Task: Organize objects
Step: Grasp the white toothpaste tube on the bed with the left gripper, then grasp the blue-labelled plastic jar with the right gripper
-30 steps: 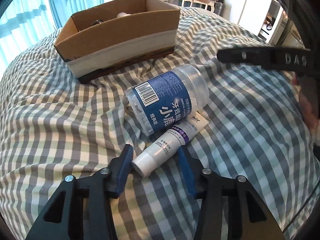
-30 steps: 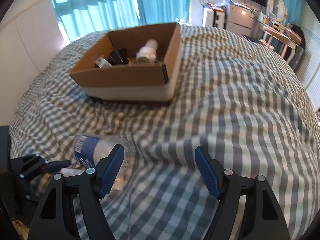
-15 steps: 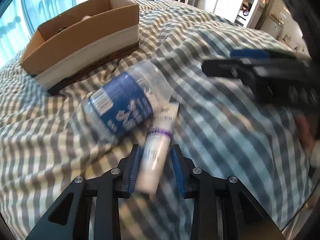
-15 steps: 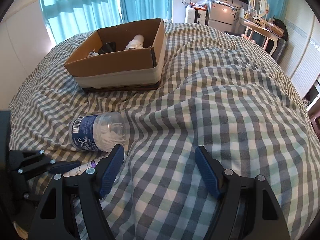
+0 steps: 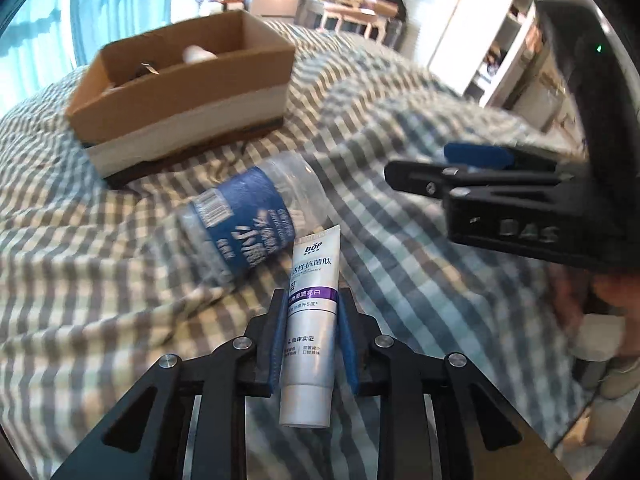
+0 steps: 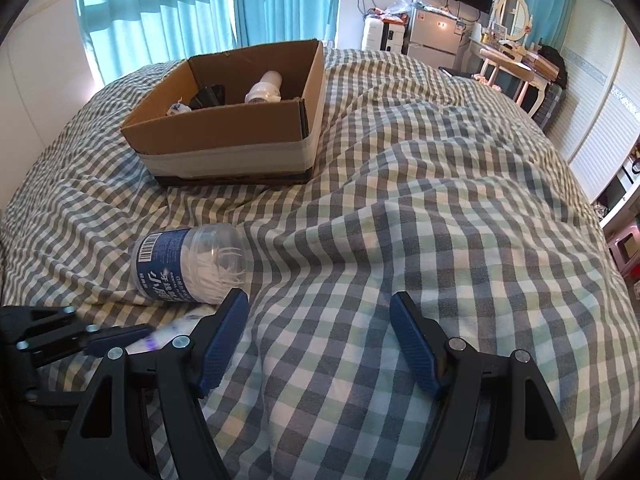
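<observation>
My left gripper [image 5: 312, 320] is shut on a white toothpaste tube [image 5: 310, 324] with a purple band, cap end toward the camera, held just above the checked bedspread. A clear plastic jar [image 5: 244, 220] with a blue label lies on its side just beyond it; it also shows in the right wrist view [image 6: 188, 266], with white sticks inside. A cardboard box [image 6: 236, 128] with several items in it stands farther back. My right gripper [image 6: 320, 312] is open and empty over the bedspread, right of the jar. The left gripper and tube show at the lower left of the right wrist view [image 6: 120, 338].
The checked bedspread [image 6: 420, 220] is rumpled into ridges. Blue curtains [image 6: 160, 12] hang behind the box. A dressing table [image 6: 516, 64] and cabinets stand at the back right. The right gripper's body [image 5: 520, 200] fills the right of the left wrist view.
My left gripper closed on the toothpaste tube and lifted it slightly off the bedspread. My right gripper rose and drew back a little, still open.
</observation>
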